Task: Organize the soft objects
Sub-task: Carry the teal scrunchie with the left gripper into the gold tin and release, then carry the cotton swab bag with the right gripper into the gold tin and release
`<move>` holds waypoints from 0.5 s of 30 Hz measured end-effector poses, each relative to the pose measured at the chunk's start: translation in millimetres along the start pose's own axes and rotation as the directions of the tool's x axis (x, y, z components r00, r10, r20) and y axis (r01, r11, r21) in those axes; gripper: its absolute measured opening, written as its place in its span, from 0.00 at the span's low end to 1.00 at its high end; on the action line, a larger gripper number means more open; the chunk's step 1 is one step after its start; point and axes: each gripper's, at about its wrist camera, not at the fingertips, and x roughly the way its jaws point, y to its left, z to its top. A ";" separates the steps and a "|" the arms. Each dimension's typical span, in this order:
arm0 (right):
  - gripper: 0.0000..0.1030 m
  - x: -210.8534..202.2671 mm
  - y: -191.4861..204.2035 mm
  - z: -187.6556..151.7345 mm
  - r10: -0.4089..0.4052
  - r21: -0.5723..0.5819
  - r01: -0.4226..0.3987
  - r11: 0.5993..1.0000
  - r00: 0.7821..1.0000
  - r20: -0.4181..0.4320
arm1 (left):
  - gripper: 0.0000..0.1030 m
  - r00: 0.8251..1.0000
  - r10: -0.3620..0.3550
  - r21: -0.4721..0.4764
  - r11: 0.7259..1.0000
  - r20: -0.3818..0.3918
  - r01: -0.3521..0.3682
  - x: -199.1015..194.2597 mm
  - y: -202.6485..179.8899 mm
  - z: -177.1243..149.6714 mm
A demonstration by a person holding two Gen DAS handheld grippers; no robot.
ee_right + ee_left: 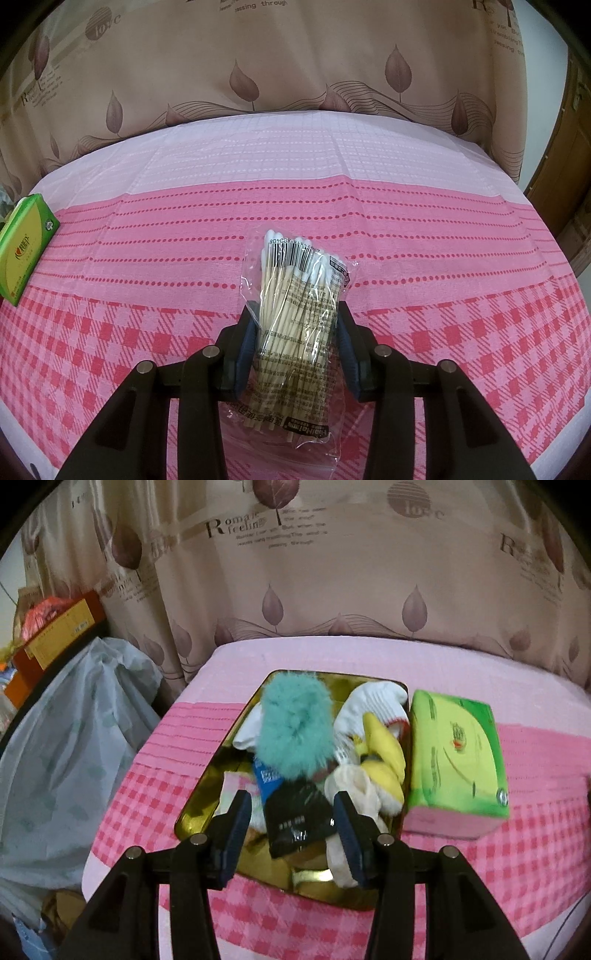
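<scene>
In the left wrist view a gold tin (pixel 199 805) on the pink checked cloth holds a teal fluffy pompom (pixel 295 727), white socks (pixel 373 701), a yellow soft toy (pixel 384 760), a cream cloth (pixel 354 794) and a black packet (pixel 299 819). My left gripper (pixel 293 808) is open and empty, its fingers either side of the black packet above the tin. A green tissue pack (pixel 458 757) lies right of the tin. In the right wrist view my right gripper (pixel 297 321) is shut on a clear bag of cotton swabs (pixel 295 295).
The tissue pack also shows at the left edge of the right wrist view (pixel 26 247). A leaf-patterned curtain (pixel 332 572) hangs behind the table. Left of the table are a pale plastic bag (pixel 74 738) and stacked boxes (pixel 62 627).
</scene>
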 end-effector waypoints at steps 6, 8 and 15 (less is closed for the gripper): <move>0.38 0.2 0.9 -0.2 -0.002 -0.001 0.002 1.000 1.000 0.000 | 0.46 1.000 0.000 -0.014 1.000 0.031 0.000 -8.8 3.9 -13.8; 0.38 0.2 1.3 -0.3 -0.003 -0.002 0.003 1.000 1.000 0.000 | 0.46 0.999 0.013 -0.010 1.000 0.034 -0.012 -7.4 4.8 -15.2; 0.32 -1.5 2.0 -0.5 -0.017 -0.012 0.017 1.000 1.000 0.003 | 0.46 1.000 -0.002 -0.013 1.000 0.031 0.002 -4.9 5.5 -16.7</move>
